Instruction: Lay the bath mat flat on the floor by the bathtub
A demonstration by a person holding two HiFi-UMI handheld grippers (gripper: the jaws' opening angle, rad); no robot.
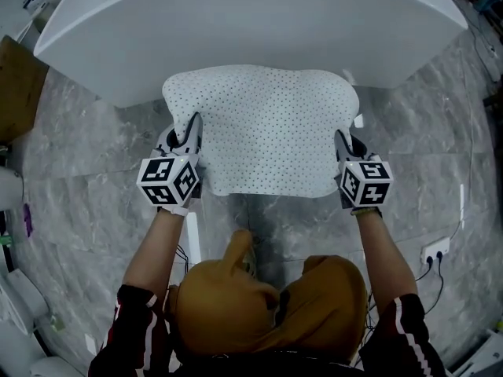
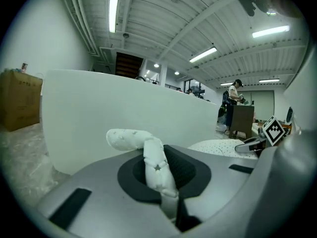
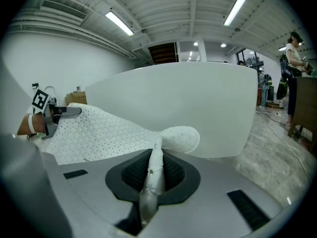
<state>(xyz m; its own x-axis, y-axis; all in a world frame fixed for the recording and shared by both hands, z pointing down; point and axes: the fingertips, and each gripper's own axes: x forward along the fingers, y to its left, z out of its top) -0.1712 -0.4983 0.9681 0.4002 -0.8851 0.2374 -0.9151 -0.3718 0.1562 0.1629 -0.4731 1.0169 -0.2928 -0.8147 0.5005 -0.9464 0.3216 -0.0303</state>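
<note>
A white perforated bath mat (image 1: 263, 128) hangs spread out between my two grippers, just in front of the white bathtub (image 1: 236, 22) and above the grey marble floor (image 1: 102, 171). My left gripper (image 1: 191, 132) is shut on the mat's left edge, and a fold of mat (image 2: 157, 167) is pinched between its jaws. The right gripper (image 1: 343, 144) is shut on the right edge, where a strip of mat (image 3: 154, 175) stands between its pads. The mat's far edge reaches the tub's rim.
A brown cardboard box (image 1: 16, 89) stands at the left beside the tub. A power strip with cables (image 1: 434, 251) lies on the floor at the right. A person (image 3: 297, 48) stands at a desk far off on the right.
</note>
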